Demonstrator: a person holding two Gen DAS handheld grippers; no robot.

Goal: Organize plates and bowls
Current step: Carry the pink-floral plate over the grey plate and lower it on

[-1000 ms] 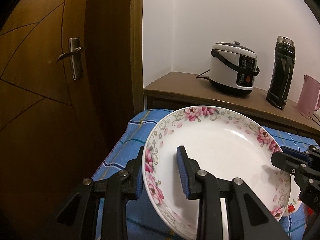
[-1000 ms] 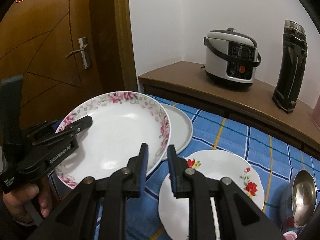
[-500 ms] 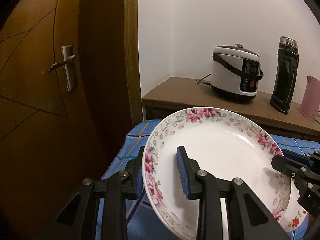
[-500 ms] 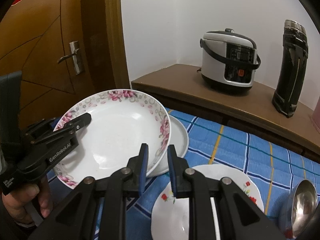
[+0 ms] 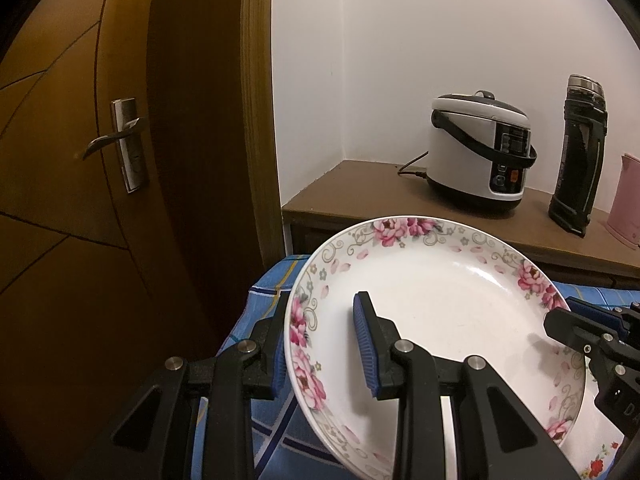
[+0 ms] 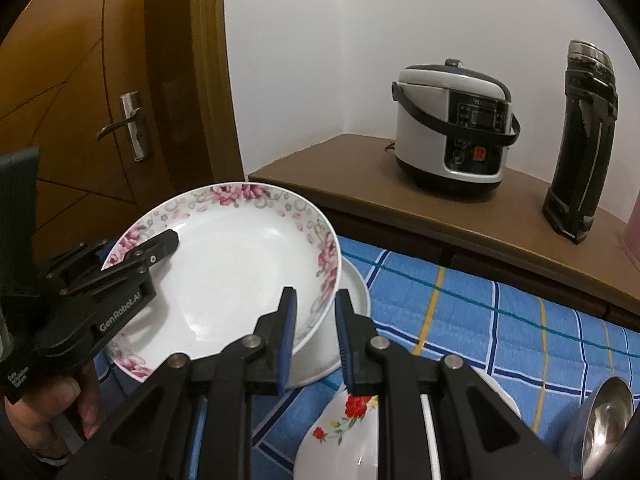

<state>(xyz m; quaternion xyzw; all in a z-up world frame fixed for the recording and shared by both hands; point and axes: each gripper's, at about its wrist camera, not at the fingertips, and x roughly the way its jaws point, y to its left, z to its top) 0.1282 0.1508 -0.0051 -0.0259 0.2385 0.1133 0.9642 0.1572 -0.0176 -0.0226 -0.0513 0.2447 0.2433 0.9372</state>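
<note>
Left gripper [image 5: 322, 350] clamped on near rim of flowered plate [image 5: 436, 320]; right gripper [image 6: 314, 338] pinching opposite rim. Gripped from both sides, probably to keep plate steady. Held tilted in air above plain plate [image 6: 352, 304] on blue checked cloth [image 6: 460, 300], likely for stacking.

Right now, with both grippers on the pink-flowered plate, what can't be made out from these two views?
- Plain white plate, right wrist view: mostly hidden under the pink-flowered plate; absent from the left view.
- Red-flowered plate: covered by the right gripper.
- Metal bowl: cut off by the lower right edge.
- Pink kettle: cut off by the right edge.
- Left gripper: its outer pad sits behind the plate's rim.
</note>
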